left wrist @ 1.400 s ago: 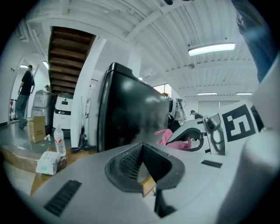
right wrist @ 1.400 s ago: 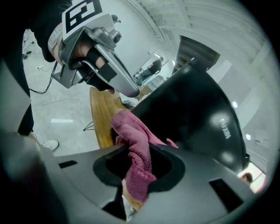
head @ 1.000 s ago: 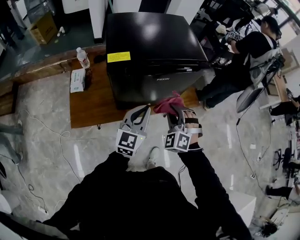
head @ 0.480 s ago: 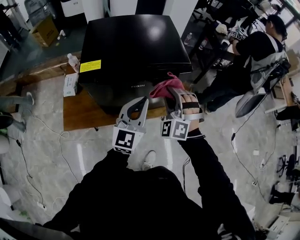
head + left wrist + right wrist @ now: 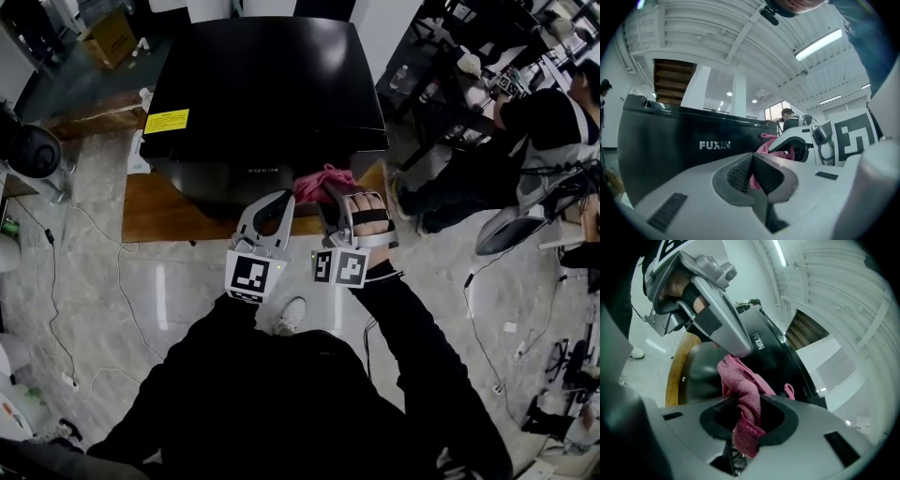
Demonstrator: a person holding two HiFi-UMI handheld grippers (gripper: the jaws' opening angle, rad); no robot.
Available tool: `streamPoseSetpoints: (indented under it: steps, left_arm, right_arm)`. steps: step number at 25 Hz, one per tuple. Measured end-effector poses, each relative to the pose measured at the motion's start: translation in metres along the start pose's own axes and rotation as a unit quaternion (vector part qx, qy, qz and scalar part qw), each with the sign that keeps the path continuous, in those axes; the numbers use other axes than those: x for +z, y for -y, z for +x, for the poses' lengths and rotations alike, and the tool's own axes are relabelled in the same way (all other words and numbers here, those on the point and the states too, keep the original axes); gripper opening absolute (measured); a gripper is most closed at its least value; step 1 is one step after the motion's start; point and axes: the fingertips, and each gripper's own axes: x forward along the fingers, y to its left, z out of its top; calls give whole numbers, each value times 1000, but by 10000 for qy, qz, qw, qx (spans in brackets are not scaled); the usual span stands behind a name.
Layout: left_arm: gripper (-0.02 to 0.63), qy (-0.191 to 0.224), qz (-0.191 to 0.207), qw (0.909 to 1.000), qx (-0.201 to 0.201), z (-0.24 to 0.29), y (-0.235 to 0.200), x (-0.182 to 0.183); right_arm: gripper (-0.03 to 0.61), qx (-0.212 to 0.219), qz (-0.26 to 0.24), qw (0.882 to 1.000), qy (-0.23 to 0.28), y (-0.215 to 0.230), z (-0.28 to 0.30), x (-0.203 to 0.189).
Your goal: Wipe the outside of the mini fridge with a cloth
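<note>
The black mini fridge (image 5: 267,84) stands on a low wooden platform (image 5: 159,211), with a yellow label (image 5: 167,121) on its top. My right gripper (image 5: 330,192) is shut on a pink cloth (image 5: 322,182) held against the right part of the fridge's front. In the right gripper view the cloth (image 5: 744,397) hangs bunched between the jaws, next to the fridge (image 5: 776,357). My left gripper (image 5: 280,201) is shut with nothing in it, just left of the cloth, facing the fridge front (image 5: 675,150). The left gripper view shows the cloth (image 5: 765,144) behind its closed jaws.
A seated person (image 5: 525,131) with chairs and desks is at the right. Cables (image 5: 56,281) trail over the marble floor at the left. A round dark object (image 5: 33,150) sits far left and a cardboard box (image 5: 111,36) at the back left.
The head view has shifted, so the fridge now sits more centred. The right gripper with the cloth has moved up a little along the fridge's front. The left gripper stays beside it, still shut.
</note>
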Motion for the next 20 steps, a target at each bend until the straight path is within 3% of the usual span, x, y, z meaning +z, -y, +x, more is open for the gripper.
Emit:
streamPoseSetpoints:
  steps: [10, 15, 20]
  left_arm:
    - [6, -527, -88, 9984, 171, 13, 7, -78]
    - [6, -980, -334, 9943, 245, 21, 6, -134]
    - [6, -1305, -300, 9908, 200, 28, 8, -181]
  right_arm:
    - [95, 619, 175, 9979, -55, -71, 30, -30]
    - [95, 858, 174, 9961, -44, -111, 50, -47]
    - [94, 1188, 109, 9927, -158, -153, 69, -63]
